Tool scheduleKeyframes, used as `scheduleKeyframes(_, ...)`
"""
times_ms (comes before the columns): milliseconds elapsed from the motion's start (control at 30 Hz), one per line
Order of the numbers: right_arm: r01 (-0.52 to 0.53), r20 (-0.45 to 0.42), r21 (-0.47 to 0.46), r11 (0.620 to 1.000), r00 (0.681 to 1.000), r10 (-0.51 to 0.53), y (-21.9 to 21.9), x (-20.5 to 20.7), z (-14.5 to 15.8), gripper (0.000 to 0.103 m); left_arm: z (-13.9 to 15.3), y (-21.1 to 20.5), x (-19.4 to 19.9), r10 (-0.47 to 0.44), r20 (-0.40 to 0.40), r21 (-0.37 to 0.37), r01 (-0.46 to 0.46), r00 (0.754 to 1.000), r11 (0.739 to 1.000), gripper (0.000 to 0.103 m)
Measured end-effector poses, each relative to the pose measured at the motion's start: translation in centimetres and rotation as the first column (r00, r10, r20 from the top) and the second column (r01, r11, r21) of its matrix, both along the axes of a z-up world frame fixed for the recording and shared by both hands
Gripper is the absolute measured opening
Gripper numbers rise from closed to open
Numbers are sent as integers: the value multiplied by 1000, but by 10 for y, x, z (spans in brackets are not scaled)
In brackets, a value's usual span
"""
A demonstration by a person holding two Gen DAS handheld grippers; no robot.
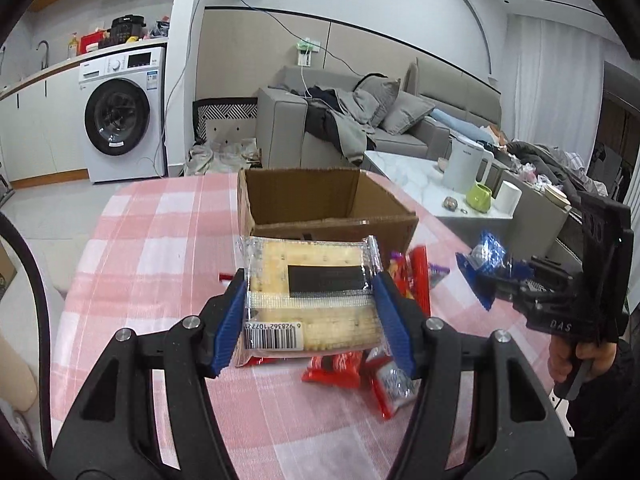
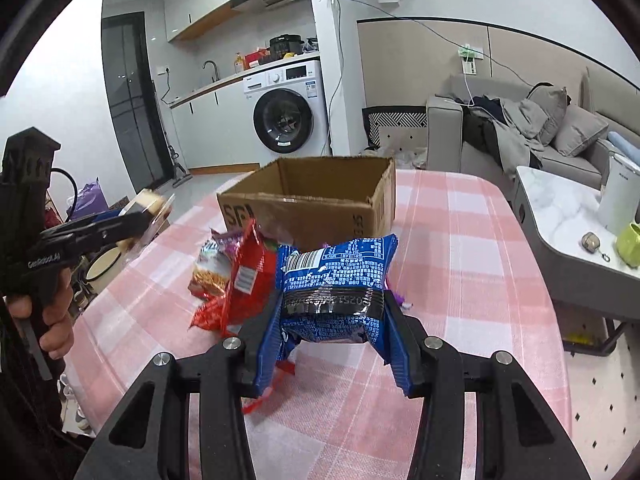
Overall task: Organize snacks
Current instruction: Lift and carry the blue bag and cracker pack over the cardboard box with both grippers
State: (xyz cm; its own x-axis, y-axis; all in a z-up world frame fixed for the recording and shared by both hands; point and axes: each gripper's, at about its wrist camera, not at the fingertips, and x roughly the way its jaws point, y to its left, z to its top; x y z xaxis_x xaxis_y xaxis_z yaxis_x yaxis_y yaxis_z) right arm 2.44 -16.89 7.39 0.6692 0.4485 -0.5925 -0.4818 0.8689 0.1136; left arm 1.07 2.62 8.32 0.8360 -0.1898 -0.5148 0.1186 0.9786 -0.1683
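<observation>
My left gripper [image 1: 310, 312] is shut on a clear cracker packet [image 1: 312, 300] with a barcode, held above the pink checked table [image 1: 160, 248], in front of the open cardboard box [image 1: 320, 204]. My right gripper [image 2: 332, 320] is shut on a blue snack packet [image 2: 336, 280], held above the table before the box [image 2: 312, 200]. The right gripper and blue packet [image 1: 486, 260] also show at the right of the left wrist view. The left gripper with the crackers [image 2: 148, 212] shows at the left of the right wrist view. Red snack packets [image 1: 376, 364] lie on the table; they also show in the right wrist view [image 2: 236, 280].
A marble side table [image 2: 560, 216] with a white kettle [image 1: 466, 168] and a green cup [image 1: 480, 198] stands to the right. A grey sofa [image 1: 360, 120] and a washing machine [image 1: 120, 116] are beyond the table.
</observation>
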Motion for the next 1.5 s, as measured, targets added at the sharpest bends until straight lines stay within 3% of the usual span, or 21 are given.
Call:
scheduleKeyframes(533,-19,31,18,1000,999,19,20,32,34,47,27,-2,62,32,38,15,-32,999,999,59)
scheduleKeyframes(1500,-49,18,24,998,999,49,60,93,44,47,19,-1,165,34,19,55,-35,999,998,59)
